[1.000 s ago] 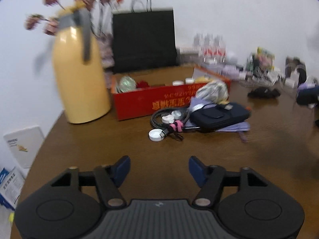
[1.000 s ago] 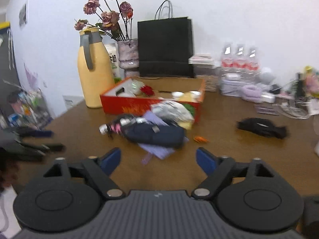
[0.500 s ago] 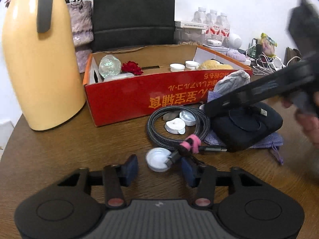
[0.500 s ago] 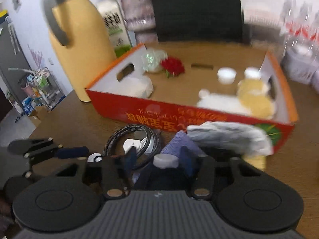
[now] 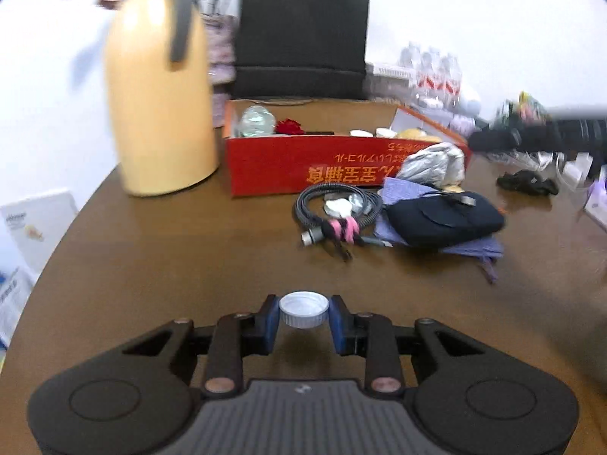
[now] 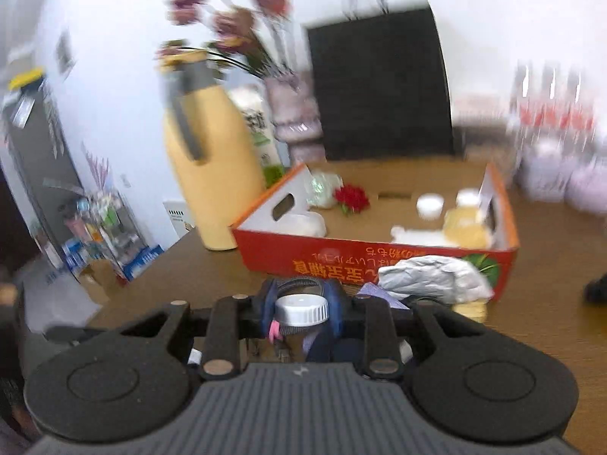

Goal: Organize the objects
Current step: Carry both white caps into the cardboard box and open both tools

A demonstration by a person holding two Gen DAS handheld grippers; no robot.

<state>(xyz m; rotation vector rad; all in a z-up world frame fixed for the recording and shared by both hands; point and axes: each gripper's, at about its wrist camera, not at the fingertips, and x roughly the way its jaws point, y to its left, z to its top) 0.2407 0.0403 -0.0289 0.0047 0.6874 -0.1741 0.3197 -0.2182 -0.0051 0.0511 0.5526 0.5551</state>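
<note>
My left gripper [image 5: 303, 316] hangs over the bare wooden table [image 5: 189, 265], its jaws closing, with both blue pads pressed on a white screw cap [image 5: 303, 308]. My right gripper [image 6: 302, 305] is closing too; a small white-capped bottle [image 6: 301, 311] is clamped between its pads, its body mostly hidden below. The red cardboard box [image 6: 379, 261] stands just beyond it, holding a red flower, white lids and a yellow item. In the left wrist view the same red box [image 5: 288, 163] lies ahead, with a coiled grey cable [image 5: 337, 204] and a dark pouch [image 5: 444, 216] in front of it.
A tall yellow thermos jug [image 5: 159, 113] stands left of the box and a black paper bag [image 5: 303, 38] behind it. A crumpled silver bag [image 6: 432, 276] leans on the box front. A purple cloth [image 5: 474, 246] lies under the pouch. Water bottles [image 6: 550, 113] crowd the back right.
The left gripper closed on the white cap beside the cable and drew back from the pile with it. The right gripper closed on the white-capped bottle and pulled away from the box.
</note>
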